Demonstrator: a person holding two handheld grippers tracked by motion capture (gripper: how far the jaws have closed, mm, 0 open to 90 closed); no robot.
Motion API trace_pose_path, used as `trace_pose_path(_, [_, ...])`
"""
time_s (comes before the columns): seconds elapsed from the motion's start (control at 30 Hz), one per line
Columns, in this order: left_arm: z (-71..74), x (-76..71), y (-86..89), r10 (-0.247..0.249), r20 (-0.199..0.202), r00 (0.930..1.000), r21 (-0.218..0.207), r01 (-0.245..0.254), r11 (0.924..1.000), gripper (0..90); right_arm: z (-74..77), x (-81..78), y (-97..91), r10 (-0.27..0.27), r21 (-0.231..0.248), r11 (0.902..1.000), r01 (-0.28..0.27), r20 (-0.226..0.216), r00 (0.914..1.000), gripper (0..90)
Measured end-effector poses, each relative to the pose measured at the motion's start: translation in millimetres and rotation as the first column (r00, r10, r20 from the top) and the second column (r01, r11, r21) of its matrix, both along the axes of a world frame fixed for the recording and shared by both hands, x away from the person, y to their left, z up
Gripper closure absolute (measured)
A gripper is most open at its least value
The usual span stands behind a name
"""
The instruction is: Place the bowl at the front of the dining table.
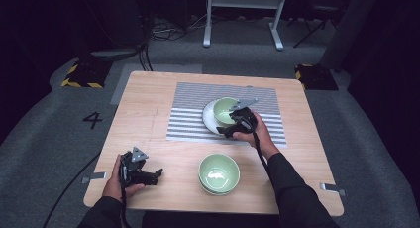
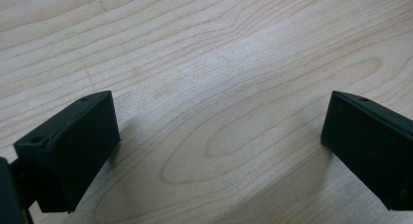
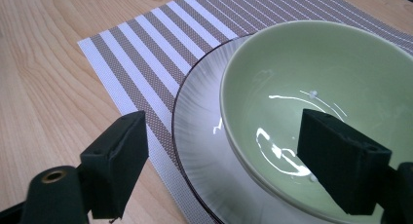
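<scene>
Worktop point(image 1: 148, 114), light wood, carrying a striped placemat point(image 1: 188, 101). On the placemat: a white plate point(image 3: 204, 151) with a green bowl point(image 3: 331, 78) standing in it. Right gripper point(image 3: 234, 160): jaws spread wide and gripping nothing, straddling the near rim of that bowl, one jaw over the bowl's hollow, the other outside above the plate edge and mat. Near the worktop's front edge: stacked green bowls point(image 1: 219, 174). Left gripper point(image 2: 219, 151): jaws parted wide over bare wood, well apart from the bowls.
</scene>
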State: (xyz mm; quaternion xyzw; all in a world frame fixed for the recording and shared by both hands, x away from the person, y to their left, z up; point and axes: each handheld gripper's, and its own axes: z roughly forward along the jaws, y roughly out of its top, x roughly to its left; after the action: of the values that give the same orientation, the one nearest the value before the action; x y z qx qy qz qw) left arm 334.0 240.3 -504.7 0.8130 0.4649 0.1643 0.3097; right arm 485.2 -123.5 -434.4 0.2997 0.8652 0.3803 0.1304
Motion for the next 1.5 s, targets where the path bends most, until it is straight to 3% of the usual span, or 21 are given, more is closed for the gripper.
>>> trace_pose_path(0.2, [0.0,-0.1,-0.1,0.001,-0.001,1.0,-0.002,-0.001,1.0,0.4,2.5,-3.0,-0.1,-0.017,-0.042,0.999,0.017,0.012,0.9998,20.0])
trace_pose_path(0.87, [0.0,0.0,-0.1,0.001,0.001,1.0,-0.001,-0.001,1.0,0.4,8.6,-15.3,-5.2,0.005,-0.072,0.9974,-0.003,0.024,0.9997,21.7])
trace_pose_path(1.3, [0.0,0.0,0.0,0.0,0.0,1.0,0.0,0.0,1.0,0.4,17.7,-32.5,-9.7,0.035,-0.116,0.9929,-0.026,0.072,0.9968,22.2])
trace_pose_path(1.5, [0.0,0.0,0.0,0.0,0.0,1.0,0.0,0.0,1.0,0.4,22.7,-38.5,-18.0,0.026,-0.11,0.9938,-0.016,0.09,0.9956,22.5])
